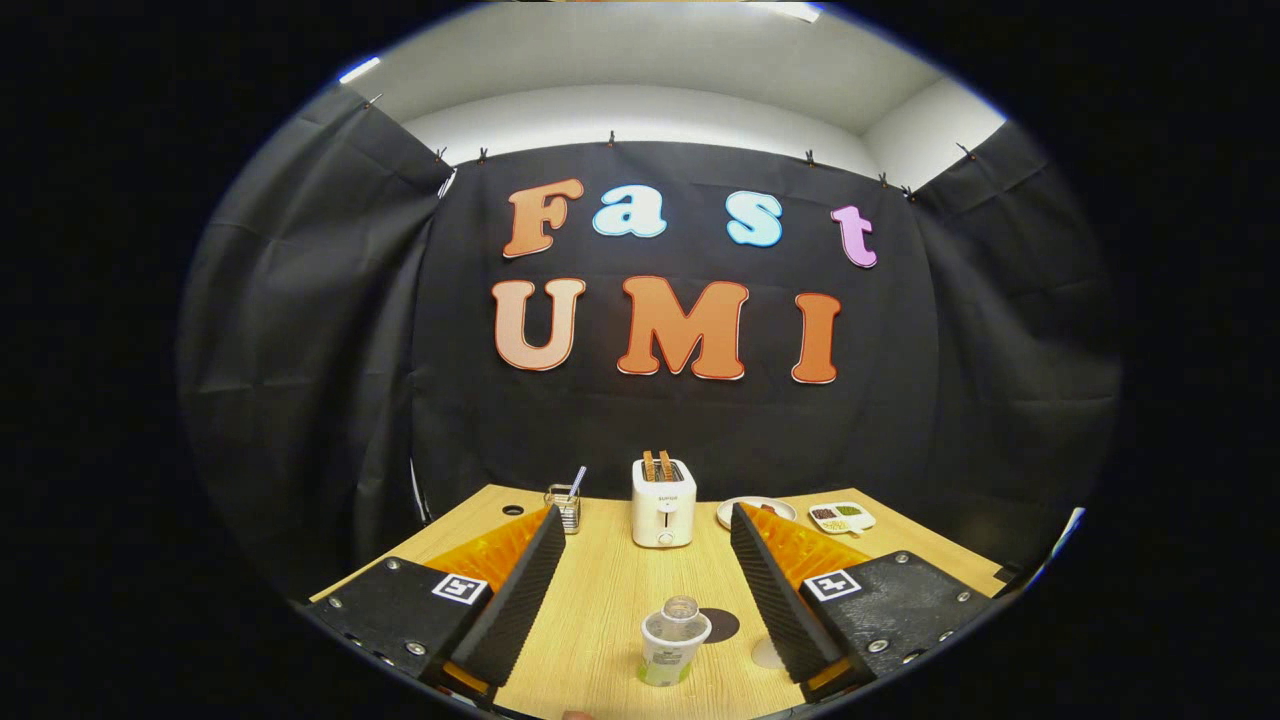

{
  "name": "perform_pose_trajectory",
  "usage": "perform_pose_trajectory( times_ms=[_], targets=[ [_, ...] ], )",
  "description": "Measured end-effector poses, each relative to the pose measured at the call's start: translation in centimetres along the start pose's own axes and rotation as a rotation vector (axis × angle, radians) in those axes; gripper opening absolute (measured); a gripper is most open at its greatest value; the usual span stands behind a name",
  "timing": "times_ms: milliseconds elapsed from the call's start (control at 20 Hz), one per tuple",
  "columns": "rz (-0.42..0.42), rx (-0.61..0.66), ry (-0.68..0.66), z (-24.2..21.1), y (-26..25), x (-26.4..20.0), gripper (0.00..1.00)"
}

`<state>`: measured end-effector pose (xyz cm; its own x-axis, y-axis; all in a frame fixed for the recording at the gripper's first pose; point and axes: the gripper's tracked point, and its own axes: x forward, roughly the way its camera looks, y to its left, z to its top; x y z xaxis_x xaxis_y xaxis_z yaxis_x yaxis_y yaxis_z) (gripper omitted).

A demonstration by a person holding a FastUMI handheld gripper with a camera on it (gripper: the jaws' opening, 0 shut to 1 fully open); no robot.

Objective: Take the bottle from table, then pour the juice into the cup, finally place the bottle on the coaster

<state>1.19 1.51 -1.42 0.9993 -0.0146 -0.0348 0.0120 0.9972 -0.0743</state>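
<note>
A small clear bottle [675, 640] with a white and green label stands upright on the wooden table [600, 600], low between my two fingers and nearer the right one. Just behind it on the right lies a dark round coaster [724, 624]. A pale round object [768, 653], perhaps the cup, is largely hidden by the right finger. My gripper [648, 512] is open wide above the table; its ribbed black fingers [520, 590] touch nothing.
At the back of the table stand a white toaster [663, 505] with two slices in it, a wire holder [565, 507] with a straw to its left, a plate [755, 510] and a small divided dish [842, 517] to its right.
</note>
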Motion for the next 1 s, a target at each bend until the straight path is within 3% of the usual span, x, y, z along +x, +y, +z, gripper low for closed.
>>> perform_pose_trajectory(
  times_ms=[500,1000],
  targets=[
    [-0.032,-0.006,0.051,-3.5,-1.6,1.3,0.99],
    [-0.034,0.036,0.178,-13.0,-2.4,3.9,0.99]
  ],
)
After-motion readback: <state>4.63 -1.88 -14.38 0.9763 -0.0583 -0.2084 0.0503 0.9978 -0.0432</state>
